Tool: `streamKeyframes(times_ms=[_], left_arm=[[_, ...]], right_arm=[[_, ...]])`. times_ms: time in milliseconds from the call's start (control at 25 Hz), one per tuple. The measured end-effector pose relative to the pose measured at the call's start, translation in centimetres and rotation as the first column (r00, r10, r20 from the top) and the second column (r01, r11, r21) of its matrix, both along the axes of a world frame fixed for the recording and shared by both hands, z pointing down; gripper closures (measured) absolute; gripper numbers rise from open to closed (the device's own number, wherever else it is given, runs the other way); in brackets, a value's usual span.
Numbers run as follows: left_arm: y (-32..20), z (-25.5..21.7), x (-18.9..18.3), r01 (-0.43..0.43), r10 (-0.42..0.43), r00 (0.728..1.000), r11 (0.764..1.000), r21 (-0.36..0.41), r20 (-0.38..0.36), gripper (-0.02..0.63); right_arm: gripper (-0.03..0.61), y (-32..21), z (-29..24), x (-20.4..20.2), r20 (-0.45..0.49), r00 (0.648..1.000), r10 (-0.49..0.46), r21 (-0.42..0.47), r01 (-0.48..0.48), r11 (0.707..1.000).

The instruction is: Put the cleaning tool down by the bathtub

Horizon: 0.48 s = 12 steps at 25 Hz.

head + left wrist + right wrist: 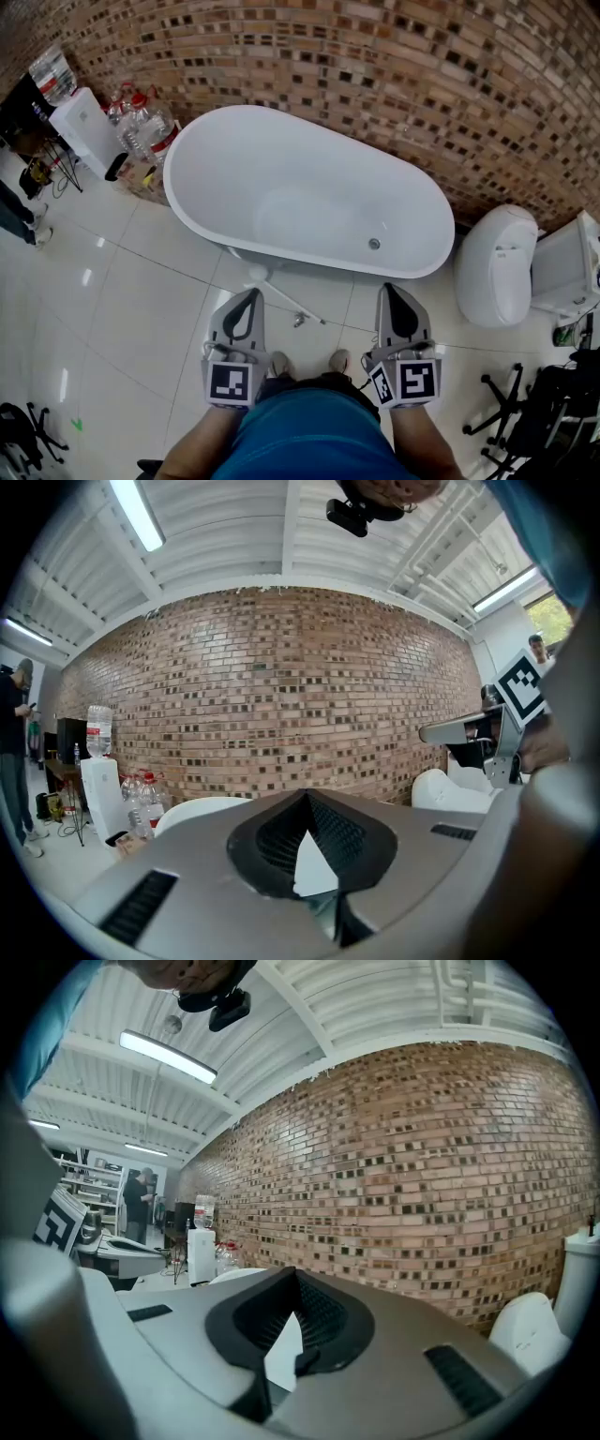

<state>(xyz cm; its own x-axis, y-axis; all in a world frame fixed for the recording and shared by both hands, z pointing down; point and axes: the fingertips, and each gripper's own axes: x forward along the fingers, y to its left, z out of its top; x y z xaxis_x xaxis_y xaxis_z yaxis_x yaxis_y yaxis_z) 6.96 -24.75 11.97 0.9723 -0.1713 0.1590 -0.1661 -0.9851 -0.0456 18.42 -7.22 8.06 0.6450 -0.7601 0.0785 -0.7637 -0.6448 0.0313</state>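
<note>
No text, label, brand or number can be read anywhere.

Ahead of the left fingers, the far end of the tool is blending into the white rim of the tub; contact cannot be told. Behind both fingers, the torso is hiding most of the shoes. Right of the right fingers, the picture edge is cutting off a box and chairs.
</note>
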Motion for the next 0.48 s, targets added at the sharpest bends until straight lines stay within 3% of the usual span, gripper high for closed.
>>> streamKeyframes(times_ms=[480], left_arm=[[-0.57,0.27,-0.69,0.026,-0.026,1.0,1.0,0.004,0.011,0.617]], right_arm=[[0.569,-1.0,0.85,-0.14,-0.007,0.999,-0.031,-0.031,0.031,0.999]])
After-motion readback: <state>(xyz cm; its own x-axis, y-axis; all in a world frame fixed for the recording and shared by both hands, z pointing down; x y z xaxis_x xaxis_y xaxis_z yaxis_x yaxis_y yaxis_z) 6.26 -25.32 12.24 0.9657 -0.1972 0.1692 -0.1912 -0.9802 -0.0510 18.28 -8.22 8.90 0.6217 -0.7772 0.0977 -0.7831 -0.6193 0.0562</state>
